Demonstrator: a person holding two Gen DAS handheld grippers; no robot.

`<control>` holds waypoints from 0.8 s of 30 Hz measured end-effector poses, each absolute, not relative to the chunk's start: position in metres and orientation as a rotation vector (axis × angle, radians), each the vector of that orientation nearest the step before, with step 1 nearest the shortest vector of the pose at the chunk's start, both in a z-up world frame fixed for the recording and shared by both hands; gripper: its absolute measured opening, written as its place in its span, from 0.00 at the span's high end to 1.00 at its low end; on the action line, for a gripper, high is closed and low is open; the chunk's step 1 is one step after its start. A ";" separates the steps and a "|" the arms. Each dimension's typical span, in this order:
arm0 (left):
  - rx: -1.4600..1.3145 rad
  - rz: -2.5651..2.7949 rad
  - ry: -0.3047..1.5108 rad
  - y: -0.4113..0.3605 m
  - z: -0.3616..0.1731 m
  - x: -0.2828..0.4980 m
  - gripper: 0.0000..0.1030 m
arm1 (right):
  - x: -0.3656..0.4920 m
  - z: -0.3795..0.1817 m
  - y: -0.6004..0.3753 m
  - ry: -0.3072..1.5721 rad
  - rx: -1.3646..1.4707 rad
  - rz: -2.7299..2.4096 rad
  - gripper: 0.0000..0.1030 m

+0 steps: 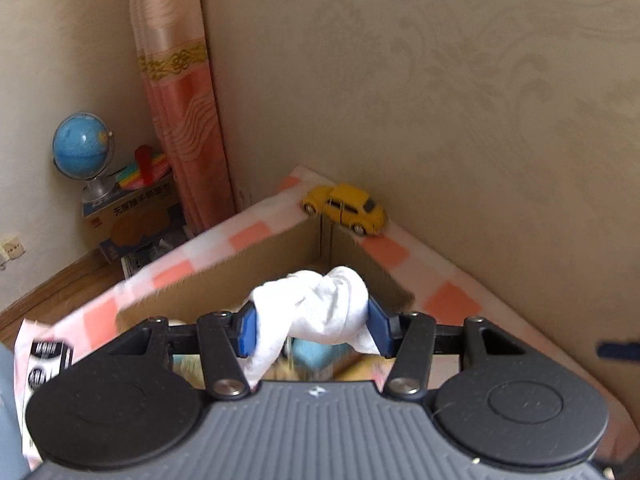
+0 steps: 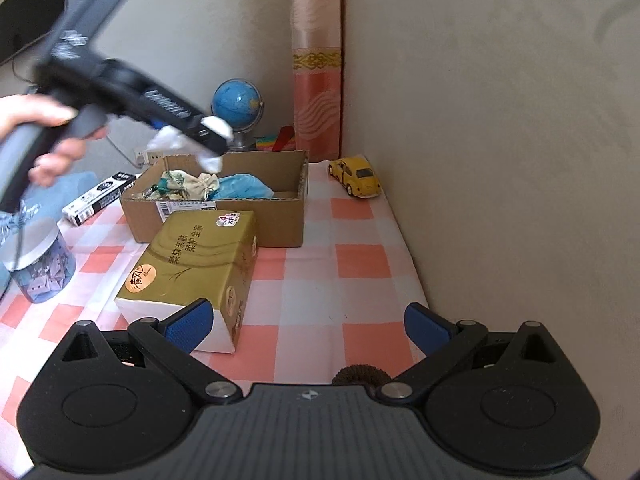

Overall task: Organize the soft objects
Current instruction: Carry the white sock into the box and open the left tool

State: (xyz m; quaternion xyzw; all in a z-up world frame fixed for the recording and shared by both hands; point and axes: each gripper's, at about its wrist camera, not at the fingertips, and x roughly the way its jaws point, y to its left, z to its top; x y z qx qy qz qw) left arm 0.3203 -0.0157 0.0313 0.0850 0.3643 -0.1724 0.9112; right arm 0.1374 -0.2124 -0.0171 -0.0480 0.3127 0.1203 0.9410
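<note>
Pink-and-white checked cloth (image 2: 360, 264) covers a table pushed into a corner of plain beige walls, with a striped curtain (image 2: 316, 60) at the far side. An open cardboard box (image 2: 224, 216) sits in the far middle of the table and already holds a blue cloth (image 2: 244, 190) and a patterned fabric pouch (image 2: 176, 184).

Above the box's far-left rim, the left gripper (image 1: 312, 328), held by a person's hand (image 2: 48, 136), has its blue pads half closed on a knotted white cloth (image 1: 316, 312); one loose tail hangs down between the jaws. The right gripper (image 2: 308, 328) hovers low over the near table, jaws spread wide and empty, with a gold tissue pack (image 2: 192, 272) just beside its left finger.

A yellow toy car (image 2: 358, 178) stands just right of the box, and a lidded jar (image 2: 38, 268) sits at the left.

Risk, as I judge it: released too early, the white cloth could catch on the box rim and slide outside. The dangling tail could also snag a pad on opening.
</note>
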 end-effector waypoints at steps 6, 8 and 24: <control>0.174 -0.341 0.769 -0.035 0.020 0.366 0.46 | 0.138 -0.024 -0.221 0.657 -0.084 0.221 0.00; 0.180 -0.336 0.763 -0.039 0.016 0.376 0.28 | 0.137 -0.026 -0.223 0.664 -0.079 0.218 0.00; 0.204 -0.268 0.709 -0.020 0.032 0.324 0.05 | 0.129 -0.031 -0.227 0.675 -0.086 0.221 0.00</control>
